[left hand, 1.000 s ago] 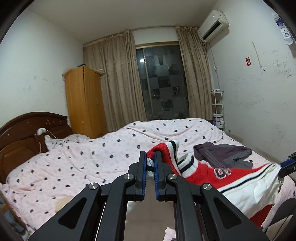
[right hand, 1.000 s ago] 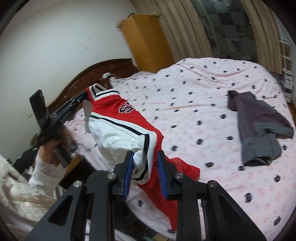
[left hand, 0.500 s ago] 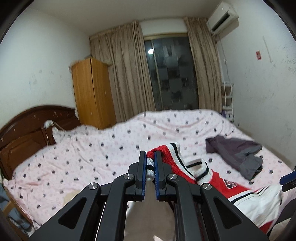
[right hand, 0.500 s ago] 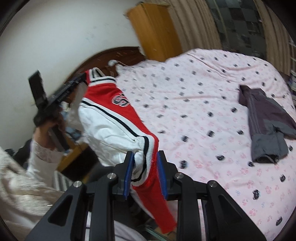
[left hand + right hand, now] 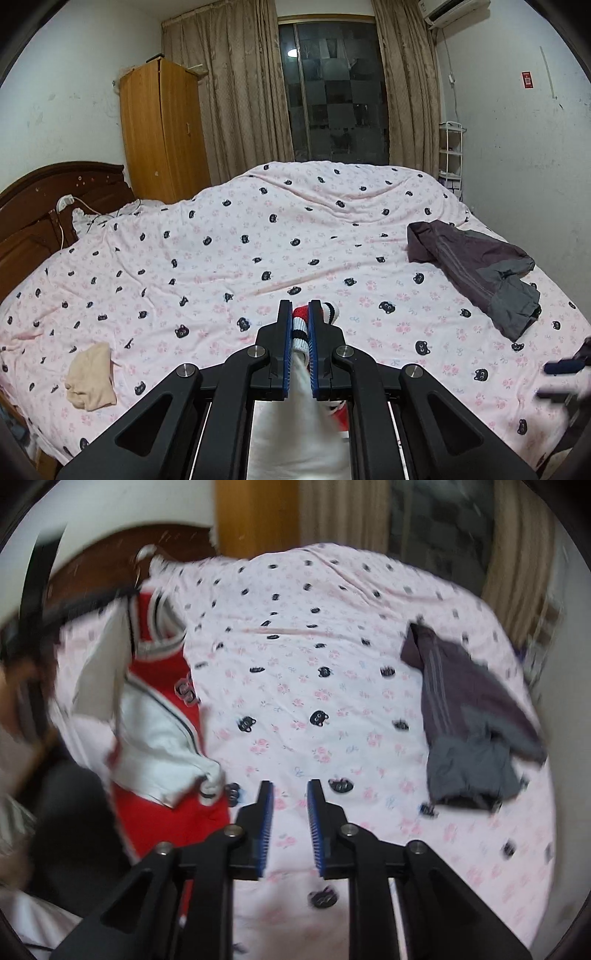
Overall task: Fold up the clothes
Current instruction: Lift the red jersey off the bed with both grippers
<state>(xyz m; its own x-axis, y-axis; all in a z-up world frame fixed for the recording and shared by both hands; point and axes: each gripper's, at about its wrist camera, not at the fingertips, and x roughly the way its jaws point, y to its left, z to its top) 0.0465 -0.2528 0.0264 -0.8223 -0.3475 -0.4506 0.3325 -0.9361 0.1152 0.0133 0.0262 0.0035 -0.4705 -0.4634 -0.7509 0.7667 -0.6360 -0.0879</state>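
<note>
Left tongs (image 5: 299,325) clamp the jacket's (image 5: 159,716) striped cuff; right tongs (image 5: 290,814) gape with nothing between them — the jacket hangs beside them over the bed (image 5: 332,602) edge. Best bet: re-grip its loose hem and spread it flat, clear of the grey trousers (image 5: 469,716).

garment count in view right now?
3. Red-and-white jacket hanging off the bed's near-left edge, clamped in the left gripper. Dark grey garment on the bed's right side. Beige piece near the left edge. More may be hidden.
</note>
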